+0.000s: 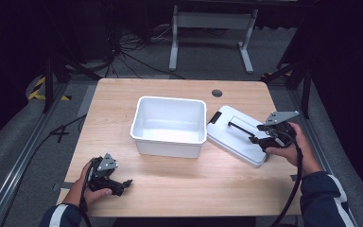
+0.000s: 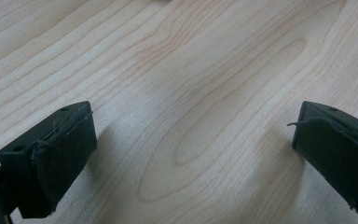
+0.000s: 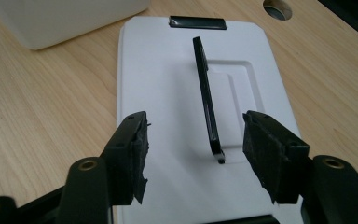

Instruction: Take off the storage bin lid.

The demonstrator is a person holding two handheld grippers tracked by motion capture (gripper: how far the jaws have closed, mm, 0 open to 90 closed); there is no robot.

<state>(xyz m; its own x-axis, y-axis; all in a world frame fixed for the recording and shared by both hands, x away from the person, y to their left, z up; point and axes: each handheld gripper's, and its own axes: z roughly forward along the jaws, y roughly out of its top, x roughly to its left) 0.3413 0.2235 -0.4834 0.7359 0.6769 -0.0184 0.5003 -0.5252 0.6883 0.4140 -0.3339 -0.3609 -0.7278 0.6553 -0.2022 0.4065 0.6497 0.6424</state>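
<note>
In the right gripper view, the right gripper (image 3: 193,149) stands nearest, with its two black jaws apart and nothing pressed between them. Between the jaws, but not touching them, is the near end of the black handle (image 3: 206,100) of the white lid (image 3: 168,84). The handle stands up on its edge from the lid and runs away from the gripper toward the black clip (image 3: 197,22) at the far edge.

In the high view, the lid (image 1: 231,142) lies flat on the table (image 1: 179,184), just beside the right side of the white bin (image 1: 169,125). The right gripper (image 1: 257,137) is over the right end of the lid.

The left gripper (image 1: 125,183) rests low at the front left of the table, well apart from the bin. Its jaws are wide apart, with bare wood between them.
</note>
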